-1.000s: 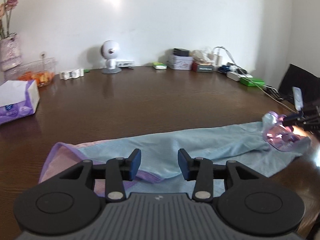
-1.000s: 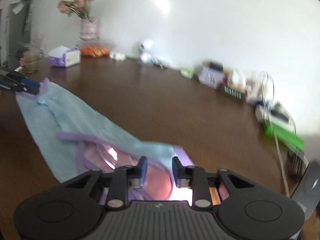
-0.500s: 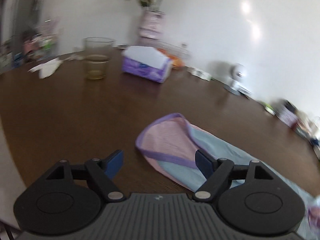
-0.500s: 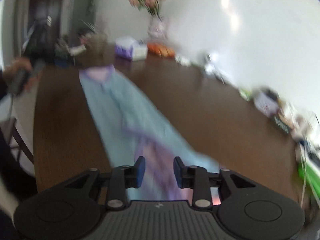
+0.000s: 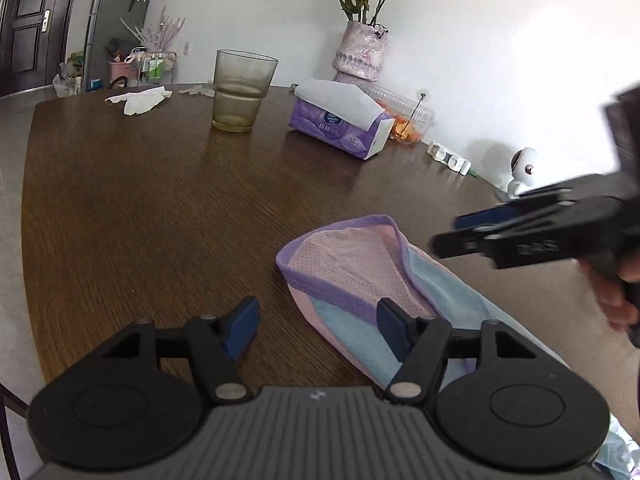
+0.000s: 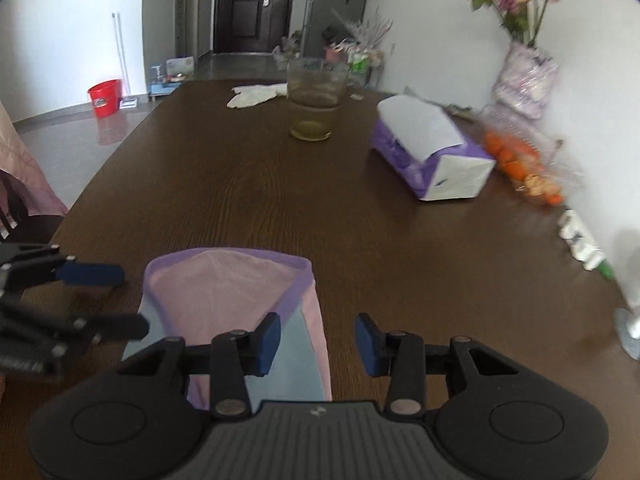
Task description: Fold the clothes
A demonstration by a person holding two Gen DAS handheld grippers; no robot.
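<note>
One "Vinda" tissue pack [image 5: 340, 120], left gripper [image 5: 318, 332] closing, empty, right gripper [image 6: 316, 338] opening, empty, above garment [image 6: 236, 292], red bucket [image 6: 105, 97] only in right view.

- The right tongs [image 6: 316, 338] hang over the near end of a garment [image 6: 232, 300]; their jaws are opening, with nothing pressed between the blue pads.
- The garment, pink and pale blue with a purple hem, lies flat on the dark wooden tabletop [image 6: 280, 192].
- The left tongs [image 6: 100, 300] reach in from the left edge, just beside the garment.
- Farther back stand a glass [image 6: 316, 98], a purple tissue pack [image 6: 430, 152] and a vase of flowers [image 6: 524, 76].
- A red bucket [image 6: 105, 97] sits on the floor.
</note>
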